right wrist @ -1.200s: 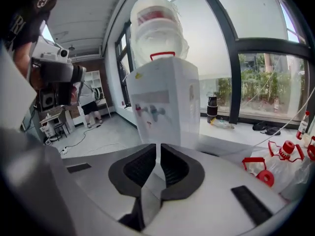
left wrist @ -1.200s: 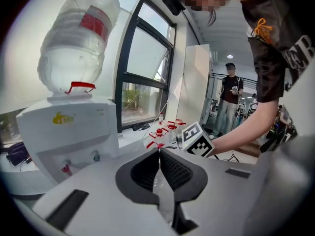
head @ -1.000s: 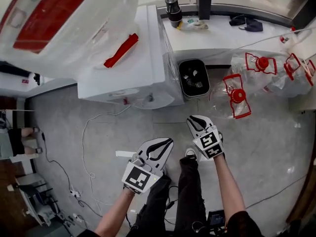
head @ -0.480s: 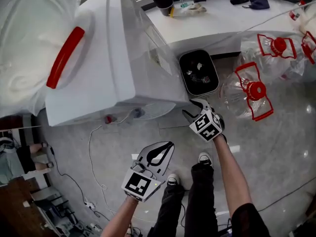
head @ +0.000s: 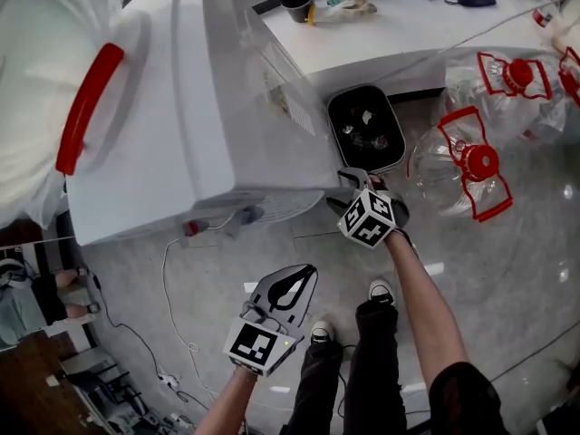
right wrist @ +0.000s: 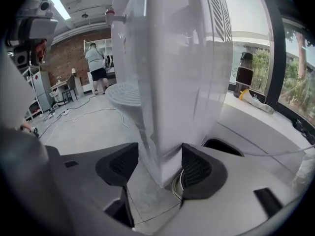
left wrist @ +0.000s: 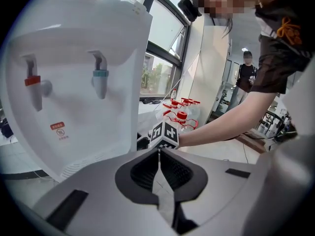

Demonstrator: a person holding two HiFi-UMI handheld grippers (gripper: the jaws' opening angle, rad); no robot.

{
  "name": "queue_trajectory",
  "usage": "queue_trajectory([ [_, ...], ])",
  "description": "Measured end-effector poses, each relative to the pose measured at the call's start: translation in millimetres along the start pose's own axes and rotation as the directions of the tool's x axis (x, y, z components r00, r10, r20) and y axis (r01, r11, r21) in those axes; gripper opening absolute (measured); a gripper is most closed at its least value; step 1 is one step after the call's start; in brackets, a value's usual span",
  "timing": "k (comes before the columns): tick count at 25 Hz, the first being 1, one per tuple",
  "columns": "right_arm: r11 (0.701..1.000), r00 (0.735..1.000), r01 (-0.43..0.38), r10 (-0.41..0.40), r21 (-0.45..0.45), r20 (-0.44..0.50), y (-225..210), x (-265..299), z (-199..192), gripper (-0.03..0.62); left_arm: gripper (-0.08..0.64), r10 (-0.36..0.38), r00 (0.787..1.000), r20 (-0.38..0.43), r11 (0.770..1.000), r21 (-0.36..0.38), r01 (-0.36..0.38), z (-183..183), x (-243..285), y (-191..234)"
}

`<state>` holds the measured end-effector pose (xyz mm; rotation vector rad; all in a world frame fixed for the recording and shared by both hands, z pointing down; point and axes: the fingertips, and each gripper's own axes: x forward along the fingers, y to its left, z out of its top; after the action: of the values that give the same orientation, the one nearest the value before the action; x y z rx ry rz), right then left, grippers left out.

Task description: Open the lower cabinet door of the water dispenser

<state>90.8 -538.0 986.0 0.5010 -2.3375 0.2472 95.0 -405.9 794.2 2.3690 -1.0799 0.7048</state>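
The dispenser (head: pixel 227 107) stands on the floor beside the white bench (head: pixel 408 25). A big bottle with a red handle (head: pixel 86 107) is on its top.

The right gripper (head: pixel 347 188) is low at the front right corner of the dispenser. In the right gripper view this gripper (right wrist: pixel 160 168) is wide, and the vertical corner edge of the white body (right wrist: pixel 182 82) stands between the two pads. The right pad (right wrist: pixel 199 168) is just beside the side wall; I cannot tell if it touches. The left pad (right wrist: pixel 118 165) is apart from the front face. The lower door (right wrist: pixel 149 146) is the narrow front face under the drip tray (right wrist: pixel 125 95). It looks flush with the body, but its seam is not clear.

The left gripper (head: pixel 308 275) hangs in the air over the floor, well apart from the dispenser, with the person's legs behind it. In the left gripper view its jaws (left wrist: pixel 158 154) are together, with nothing between them. This view looks at the front of the dispenser (left wrist: pixel 74 107), with the red tap (left wrist: pixel 33 82) and the blue tap (left wrist: pixel 100 75).

A black bin (head: pixel 367 130) stands just beside the dispenser, near the right gripper. Clear bottles with red handles (head: pixel 467 166) lie on the floor to the right of it.
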Motion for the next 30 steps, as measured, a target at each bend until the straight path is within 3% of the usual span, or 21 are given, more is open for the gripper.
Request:
queue_trajectory([
  [3, 0.999, 1.0, 0.008, -0.008, 0.034, 0.003, -3, 0, 0, 0.23, 0.02, 0.018, 1.0, 0.007, 1.0, -0.021, -0.018, -4, -2, 6],
  [9, 0.998, 0.999, 0.029, -0.028, 0.063, -0.02, 1, -3, -2, 0.222, 0.02, 0.033, 0.999, -0.011, 0.999, 0.015, -0.033, -15, -13, 15],
  [12, 0.999, 0.999, 0.018, -0.017, 0.035, -0.036, 20, -12, -12, 0.201, 0.02, 0.039, 0.999, -0.002, 0.999, 0.004, -0.039, -16, -21, 16],
  [18, 0.994, 0.989, -0.106, 0.102, -0.029, -0.103, 109, -24, -37, 0.199, 0.02, 0.029, 1.0, -0.007, 0.999, 0.038, -0.029, -26, -45, 8],
  [23, 0.99, 0.983, -0.139, 0.138, 0.001, -0.12, 180, -21, -42, 0.202, 0.02, 0.027, 0.999, 0.022, 0.998, 0.051, -0.028, -37, -79, 0],
  [30, 0.976, 0.969, -0.212, 0.217, 0.056, -0.118, 273, -3, -28, 0.233, 0.02, 0.079, 0.997, -0.005, 0.996, 0.032, -0.079, -91, -148, 10],
])
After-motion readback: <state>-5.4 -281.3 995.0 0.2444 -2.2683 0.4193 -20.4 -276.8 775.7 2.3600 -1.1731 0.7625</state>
